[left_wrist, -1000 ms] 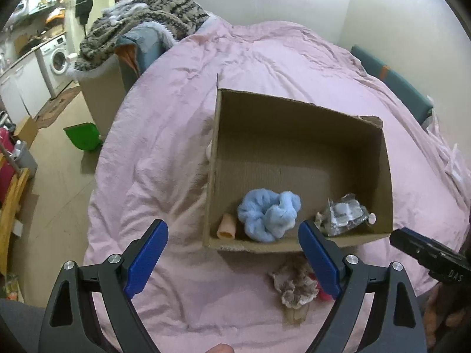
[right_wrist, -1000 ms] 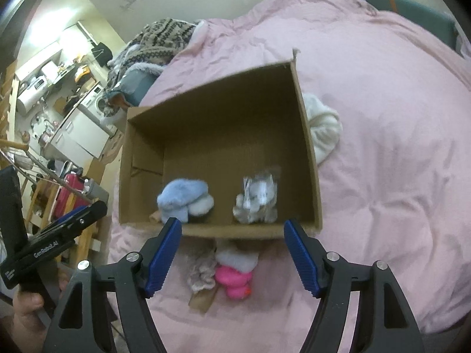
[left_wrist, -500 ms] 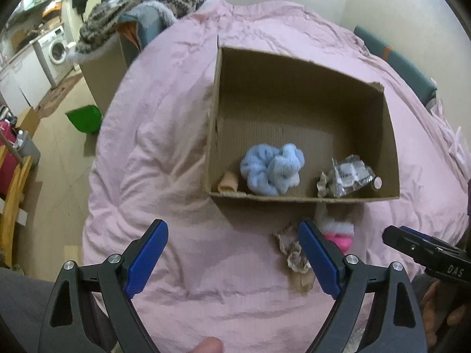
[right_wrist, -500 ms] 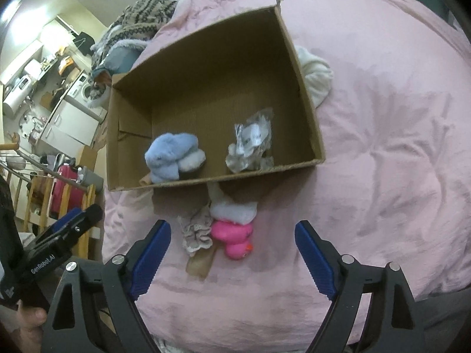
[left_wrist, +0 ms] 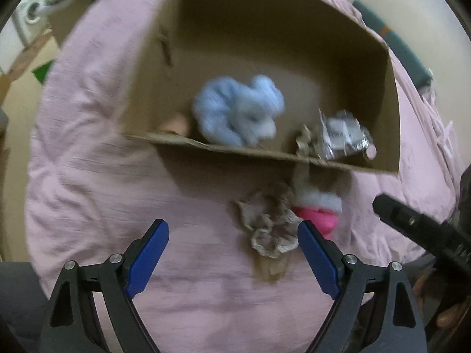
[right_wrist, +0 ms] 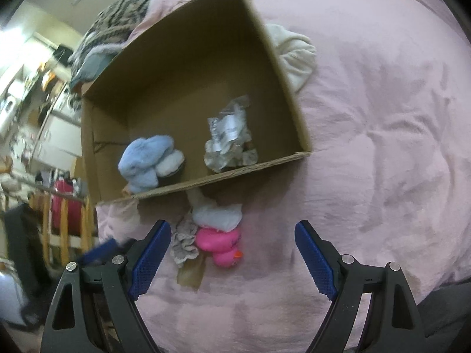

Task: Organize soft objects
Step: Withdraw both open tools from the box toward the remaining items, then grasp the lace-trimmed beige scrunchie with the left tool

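An open cardboard box (left_wrist: 391,94) (right_wrist: 282,67) lies on a pink bedcover. Inside sit a fluffy light-blue item (left_wrist: 238,111) (right_wrist: 147,158) and a clear plastic packet (left_wrist: 341,138) (right_wrist: 226,129). In front of the box lie a beige frilly scrunchie (left_wrist: 270,220) (right_wrist: 184,241), a pink rubber duck (left_wrist: 319,219) (right_wrist: 220,244) and a white soft piece (left_wrist: 321,197) (right_wrist: 217,216). My left gripper (left_wrist: 234,253) is open and empty, just short of the scrunchie. My right gripper (right_wrist: 232,253) is open and empty, with the duck between its fingers' line.
A white cloth (right_wrist: 294,53) lies beside the box's right wall. A striped blanket pile (right_wrist: 117,17) sits beyond the box. The bed edge drops to the floor on the left, with a washing machine (left_wrist: 32,14) and furniture there.
Both grippers have drawn back from above the box and come lower, toward the scrunchie and duck in front of it. Both stay open.
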Demonstrator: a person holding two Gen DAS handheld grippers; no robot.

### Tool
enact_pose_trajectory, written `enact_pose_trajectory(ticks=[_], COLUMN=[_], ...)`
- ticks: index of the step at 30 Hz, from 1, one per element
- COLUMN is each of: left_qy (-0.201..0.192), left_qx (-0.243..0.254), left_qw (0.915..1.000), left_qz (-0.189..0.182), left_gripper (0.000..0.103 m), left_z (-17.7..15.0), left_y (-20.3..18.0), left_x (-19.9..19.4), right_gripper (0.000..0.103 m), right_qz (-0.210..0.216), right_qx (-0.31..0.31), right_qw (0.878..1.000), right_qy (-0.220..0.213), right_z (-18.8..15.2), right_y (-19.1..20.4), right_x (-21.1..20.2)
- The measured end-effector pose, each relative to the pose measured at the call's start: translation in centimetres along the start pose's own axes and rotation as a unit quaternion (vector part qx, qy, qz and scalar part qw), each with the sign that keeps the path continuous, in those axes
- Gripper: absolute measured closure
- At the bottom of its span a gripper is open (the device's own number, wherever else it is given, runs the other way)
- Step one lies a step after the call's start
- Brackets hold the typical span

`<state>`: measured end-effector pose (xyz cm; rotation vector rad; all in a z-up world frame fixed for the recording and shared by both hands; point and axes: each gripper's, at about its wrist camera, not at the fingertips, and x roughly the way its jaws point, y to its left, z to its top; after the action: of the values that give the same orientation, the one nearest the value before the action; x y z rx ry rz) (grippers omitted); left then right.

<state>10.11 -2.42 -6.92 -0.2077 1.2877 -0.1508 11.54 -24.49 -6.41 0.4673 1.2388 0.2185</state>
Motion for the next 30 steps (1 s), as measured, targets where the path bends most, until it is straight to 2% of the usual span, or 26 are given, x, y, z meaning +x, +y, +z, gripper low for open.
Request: enact_pose_trajectory(ticks=[2, 5, 8, 10, 11, 13, 16, 25, 30], left_qy=[0.019, 0.024, 0.032, 0.032, 0.036, 0.043, 0.03, -0.003, -0.018], left_qx=[0.011, 0.008, 0.013, 0.024, 0.029, 0.034, 0.033, 0.031, 0.045], left_qw=[0.9997, 0.9995, 0.999, 0.9988, 0.9986, 0.9981, 0.9981, 0.9988, 0.9986], left_qz=[-0.009, -0.018, -0.03, -0.029, -0.026, -0.028, -0.042, -0.038, -0.02], left_gripper=[0.015, 0.017, 0.026, 0.049, 0.055, 0.078, 0.084, 0.086, 0.086], left_z=[0.1, 0.1, 0.1, 0.1, 0.0, -0.1, -0.4, -1.0, -1.1], left_y=[-0.8, -1.3, -2.0, -2.4, -2.5, -2.6, -2.5, -1.4, -0.8], left_x=[1.3, 2.6, 3.9, 4.6, 4.9, 5.3, 4.7, -0.6, -3.7], right_gripper=[0.011, 0.011, 0.011, 0.011, 0.011, 0.012, 0.012, 0.012, 0.012], right_qz=[0.004, 0.008, 0.012, 0.012, 0.012, 0.012, 0.012, 0.017, 0.023], right_qx=[0.017, 0.035, 0.048, 0.051, 0.052, 0.051, 0.049, 0.038, 0.031], right_qw=[1.0, 0.999, 0.999, 0.999, 0.999, 0.999, 0.999, 0.999, 0.998], right_qy=[0.002, 0.004, 0.008, 0.008, 0.008, 0.008, 0.01, 0.026, 0.045], right_z=[0.1, 0.2, 0.1, 0.1, 0.1, 0.1, 0.1, -0.1, -0.4], right_y=[-0.6, -1.5, -2.0, -2.2, -2.2, -2.3, -2.1, -1.6, -1.0], right_x=[0.1, 0.0, 0.0, 0.0, 0.0, -0.1, 0.0, 0.5, 1.3])
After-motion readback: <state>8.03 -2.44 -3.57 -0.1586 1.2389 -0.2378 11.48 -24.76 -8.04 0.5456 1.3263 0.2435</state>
